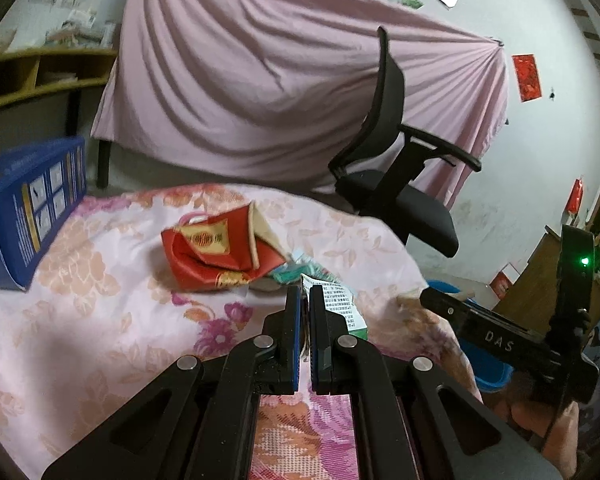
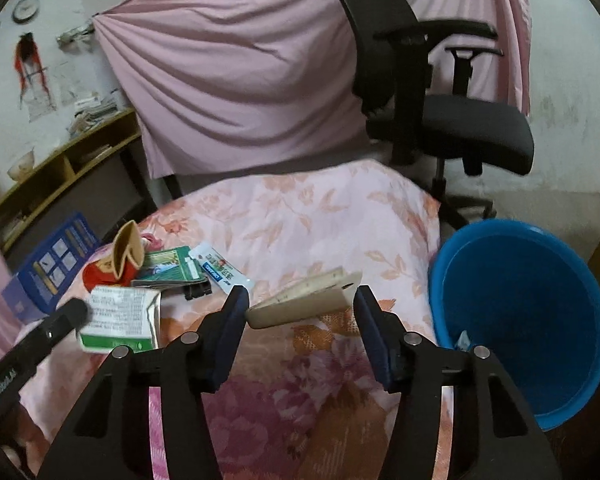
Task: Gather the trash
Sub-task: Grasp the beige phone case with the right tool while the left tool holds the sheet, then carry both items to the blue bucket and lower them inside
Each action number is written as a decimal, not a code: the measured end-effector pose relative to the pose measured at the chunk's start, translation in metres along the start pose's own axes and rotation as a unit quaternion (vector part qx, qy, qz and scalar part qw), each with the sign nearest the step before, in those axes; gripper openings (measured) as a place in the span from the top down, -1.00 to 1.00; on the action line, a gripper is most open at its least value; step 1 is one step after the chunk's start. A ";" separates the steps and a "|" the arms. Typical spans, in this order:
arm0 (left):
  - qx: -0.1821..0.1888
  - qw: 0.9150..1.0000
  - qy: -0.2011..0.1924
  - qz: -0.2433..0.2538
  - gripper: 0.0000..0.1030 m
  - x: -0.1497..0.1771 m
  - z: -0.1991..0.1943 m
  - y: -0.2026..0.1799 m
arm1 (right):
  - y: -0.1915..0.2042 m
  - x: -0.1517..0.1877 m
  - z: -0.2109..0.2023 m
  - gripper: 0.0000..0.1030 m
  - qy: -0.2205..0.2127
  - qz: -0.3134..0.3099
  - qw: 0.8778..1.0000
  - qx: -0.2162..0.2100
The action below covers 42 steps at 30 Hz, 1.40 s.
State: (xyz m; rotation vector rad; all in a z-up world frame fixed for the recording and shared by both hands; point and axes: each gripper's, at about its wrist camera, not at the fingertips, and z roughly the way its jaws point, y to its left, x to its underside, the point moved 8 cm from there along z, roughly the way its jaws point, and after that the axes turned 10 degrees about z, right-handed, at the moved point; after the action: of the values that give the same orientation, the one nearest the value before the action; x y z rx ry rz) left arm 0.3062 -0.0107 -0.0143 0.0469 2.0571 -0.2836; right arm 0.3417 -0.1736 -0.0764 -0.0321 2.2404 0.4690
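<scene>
My left gripper [image 1: 305,292] is shut on a white-and-green carton [image 1: 340,304]; the right wrist view shows the same carton [image 2: 120,320] held at the left. Beyond it lie a crumpled red packet [image 1: 220,252] and green wrappers [image 1: 300,270] on the floral cloth. My right gripper [image 2: 300,294] is open around a flat beige box [image 2: 306,300] that lies on the cloth between its fingers. A green packet [image 2: 172,266], a white tube box [image 2: 222,272] and the red packet [image 2: 112,270] lie to the left. A blue bin [image 2: 516,320] stands at the table's right edge.
A blue box [image 1: 28,212] lies at the table's left edge. A black office chair [image 2: 440,92] stands behind the table in front of a pink hanging sheet [image 1: 260,80]. A wooden shelf [image 2: 60,168] is at the far left.
</scene>
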 end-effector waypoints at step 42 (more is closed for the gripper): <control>0.059 0.984 -0.127 0.113 0.96 -0.074 -0.003 -0.128 | -0.037 -0.060 -0.145 0.86 -0.311 0.003 0.950 0.010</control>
State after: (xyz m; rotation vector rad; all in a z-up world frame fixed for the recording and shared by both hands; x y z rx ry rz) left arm 0.3202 -0.1276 0.0750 0.3002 1.7619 -0.2557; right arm 0.2815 -0.2653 0.0417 0.1186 1.6240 0.3901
